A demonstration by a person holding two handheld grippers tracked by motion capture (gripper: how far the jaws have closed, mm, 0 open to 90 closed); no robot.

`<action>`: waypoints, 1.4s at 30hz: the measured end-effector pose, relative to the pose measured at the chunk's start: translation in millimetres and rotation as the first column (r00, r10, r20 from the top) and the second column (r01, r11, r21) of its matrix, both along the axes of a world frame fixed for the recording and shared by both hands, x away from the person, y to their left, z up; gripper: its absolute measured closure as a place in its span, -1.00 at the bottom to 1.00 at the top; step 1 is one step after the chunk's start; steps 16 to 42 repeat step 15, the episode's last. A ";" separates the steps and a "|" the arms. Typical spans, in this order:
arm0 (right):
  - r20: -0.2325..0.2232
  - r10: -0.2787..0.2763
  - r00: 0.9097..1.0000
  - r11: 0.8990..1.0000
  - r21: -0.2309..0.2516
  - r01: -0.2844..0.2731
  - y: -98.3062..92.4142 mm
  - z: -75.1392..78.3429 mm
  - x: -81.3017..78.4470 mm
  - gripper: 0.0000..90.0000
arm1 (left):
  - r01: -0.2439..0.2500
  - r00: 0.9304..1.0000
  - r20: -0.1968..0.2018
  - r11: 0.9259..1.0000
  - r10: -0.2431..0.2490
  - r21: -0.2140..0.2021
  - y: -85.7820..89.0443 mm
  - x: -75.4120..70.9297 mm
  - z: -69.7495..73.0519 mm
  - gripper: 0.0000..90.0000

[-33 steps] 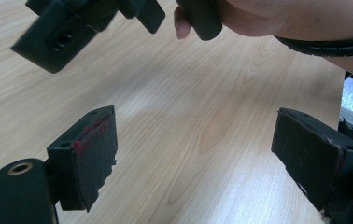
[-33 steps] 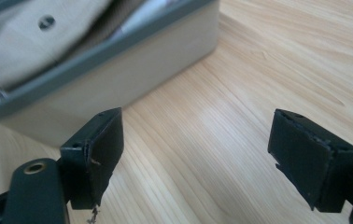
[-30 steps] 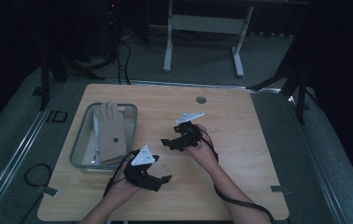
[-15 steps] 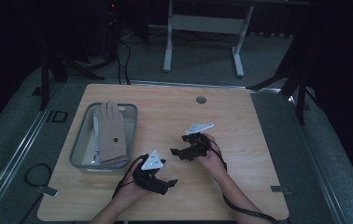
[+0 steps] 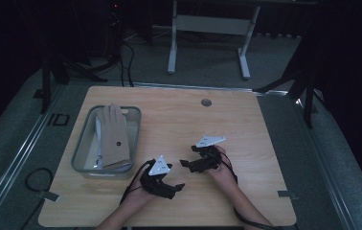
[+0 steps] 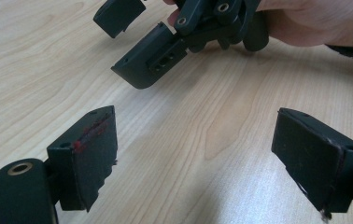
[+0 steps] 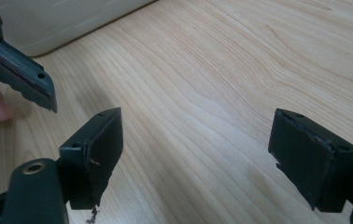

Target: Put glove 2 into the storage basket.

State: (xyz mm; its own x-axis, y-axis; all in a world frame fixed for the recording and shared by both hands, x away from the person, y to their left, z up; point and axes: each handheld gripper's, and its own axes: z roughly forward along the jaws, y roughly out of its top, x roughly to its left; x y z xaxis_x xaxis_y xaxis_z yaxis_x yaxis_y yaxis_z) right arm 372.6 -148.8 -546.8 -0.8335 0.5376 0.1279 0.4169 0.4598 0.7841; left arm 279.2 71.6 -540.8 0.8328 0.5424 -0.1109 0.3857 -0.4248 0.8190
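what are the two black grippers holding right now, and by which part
Nothing: the left gripper and right gripper both stand open over bare wood.

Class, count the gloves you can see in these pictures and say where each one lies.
1. A single tan glove lies flat in the clear bin at the table's left. White material beneath it may hide another glove; that cannot be told.
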 end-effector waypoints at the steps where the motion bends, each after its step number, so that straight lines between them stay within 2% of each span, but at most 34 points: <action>1: 0.003 0.003 1.000 1.000 0.003 -0.003 -1.0 -1.3 -0.2 -0.61 | 0.000 1.000 0.003 1.000 0.000 0.004 -0.1 -0.2 0.0 -0.67; 6: 0.006 -0.014 1.000 1.000 -0.004 0.014 -2.8 -6.2 0.2 -0.61 | 0.012 1.000 0.001 1.000 -0.012 -0.009 -0.3 0.6 1.5 -0.67; 13: 0.009 -0.024 1.000 1.000 -0.003 0.024 -4.2 -5.5 0.9 -0.62 | 0.020 1.000 -0.007 1.000 -0.020 -0.001 -0.9 0.2 0.3 -0.67; 42: 0.013 -0.025 1.000 1.000 -0.004 0.025 -4.4 -5.7 1.2 -0.62 | 0.020 1.000 -0.007 1.000 -0.020 -0.002 -0.8 0.2 0.2 -0.67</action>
